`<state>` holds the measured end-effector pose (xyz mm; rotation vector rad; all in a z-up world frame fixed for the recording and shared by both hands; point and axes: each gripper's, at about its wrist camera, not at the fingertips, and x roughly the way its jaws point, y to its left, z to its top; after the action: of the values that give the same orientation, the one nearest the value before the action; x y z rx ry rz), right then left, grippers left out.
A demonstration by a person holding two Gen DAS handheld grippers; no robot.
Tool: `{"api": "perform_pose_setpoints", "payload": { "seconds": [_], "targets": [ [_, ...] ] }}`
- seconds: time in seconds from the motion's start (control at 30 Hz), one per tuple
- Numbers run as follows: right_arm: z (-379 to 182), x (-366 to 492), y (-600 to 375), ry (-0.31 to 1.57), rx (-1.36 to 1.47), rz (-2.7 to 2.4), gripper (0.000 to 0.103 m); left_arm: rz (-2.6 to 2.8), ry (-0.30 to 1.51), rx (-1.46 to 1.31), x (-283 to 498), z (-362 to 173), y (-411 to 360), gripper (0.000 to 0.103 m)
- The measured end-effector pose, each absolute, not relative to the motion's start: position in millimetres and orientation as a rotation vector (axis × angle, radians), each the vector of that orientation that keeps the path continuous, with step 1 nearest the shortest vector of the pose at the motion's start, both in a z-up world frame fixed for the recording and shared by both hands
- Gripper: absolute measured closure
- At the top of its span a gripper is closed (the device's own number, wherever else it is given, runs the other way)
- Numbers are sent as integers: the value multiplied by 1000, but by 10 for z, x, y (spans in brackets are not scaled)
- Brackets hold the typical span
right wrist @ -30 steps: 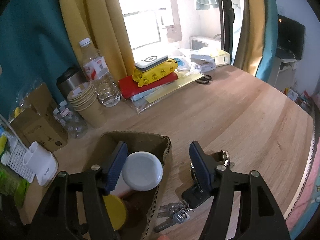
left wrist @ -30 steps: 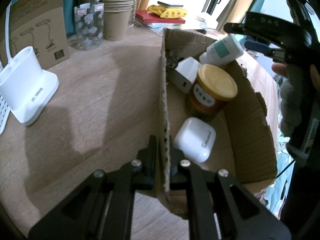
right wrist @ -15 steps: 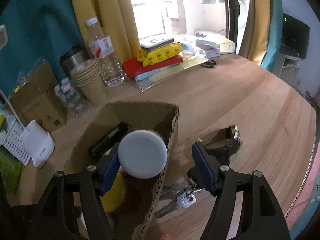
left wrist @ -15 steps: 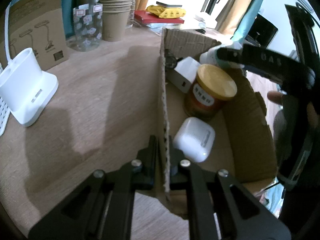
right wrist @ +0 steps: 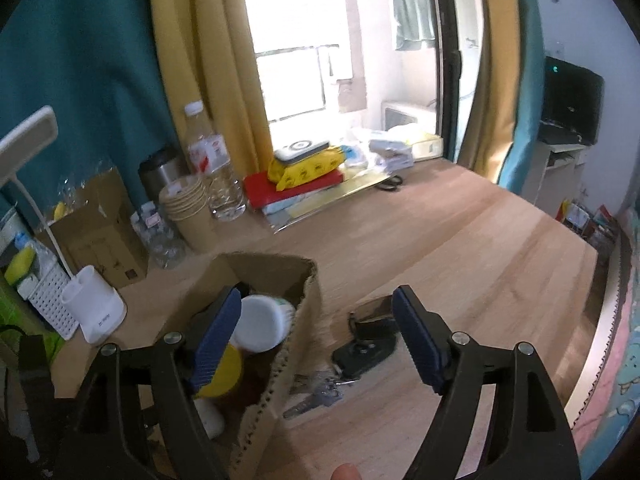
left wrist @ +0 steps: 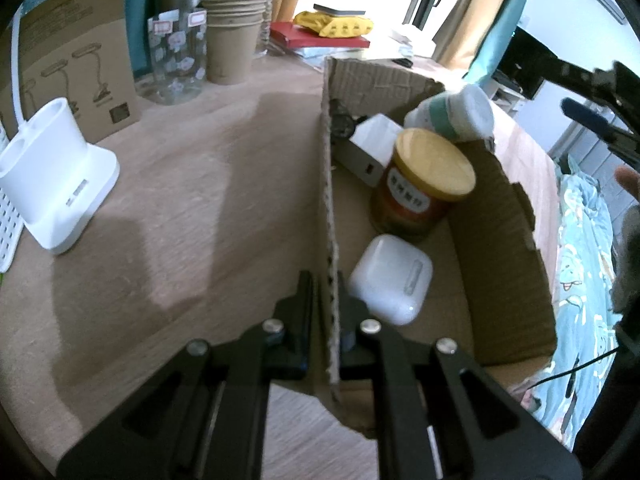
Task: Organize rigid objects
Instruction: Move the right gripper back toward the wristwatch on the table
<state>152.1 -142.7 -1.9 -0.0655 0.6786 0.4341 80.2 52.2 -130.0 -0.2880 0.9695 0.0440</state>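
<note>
Two grippers: left gripper [left wrist: 325, 312] clamps cardboard box [left wrist: 504, 248] wall; right gripper [right wrist: 316, 340] spread wide

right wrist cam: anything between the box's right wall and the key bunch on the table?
Nothing. In the right wrist view, only bare wooden table separates the cardboard box wall from the keys.

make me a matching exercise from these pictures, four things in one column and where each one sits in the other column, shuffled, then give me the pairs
Things:
1. white earbud case
2. keys
3. white and green bottle
4. left gripper

Places:
A. on the table outside the cardboard box
B. leaning at the box's far end, above the yellow-lidded can
C. on the box floor, nearest the left wrist camera
D. clamped on the box's side wall

Pairs: 1-C, 2-A, 3-B, 4-D
</note>
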Motion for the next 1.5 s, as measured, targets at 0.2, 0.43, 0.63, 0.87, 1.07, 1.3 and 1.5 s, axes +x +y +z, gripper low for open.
{"api": "perform_pose_setpoints", "payload": {
  "seconds": [0.2, 0.43, 0.63, 0.87, 1.07, 1.3, 1.5],
  "targets": [
    [-54, 1528, -1598, 702, -80, 403, 22, 44, 971, -289, 803, -1302, 525, 94],
    [-345, 1607, -1750, 771, -96, 360, 22, 46, 971, -292, 799, -1308, 523, 94],
    [-606, 1769, -1837, 824, -76, 334, 22, 46, 973, -296, 797, -1313, 527, 94],
    [-803, 2037, -1794, 864, -36, 327, 22, 48, 977, -301, 805, -1325, 538, 94],
    [-801, 2299, -1742, 881, 3, 305, 22, 53, 979, -308, 806, -1329, 541, 94],
    [-814, 2525, -1736, 894, 35, 285, 22, 53, 980, -308, 810, -1329, 544, 94],
    [-913, 2603, -1771, 920, 61, 269, 22, 52, 984, -306, 824, -1337, 551, 94]
  ]
}}
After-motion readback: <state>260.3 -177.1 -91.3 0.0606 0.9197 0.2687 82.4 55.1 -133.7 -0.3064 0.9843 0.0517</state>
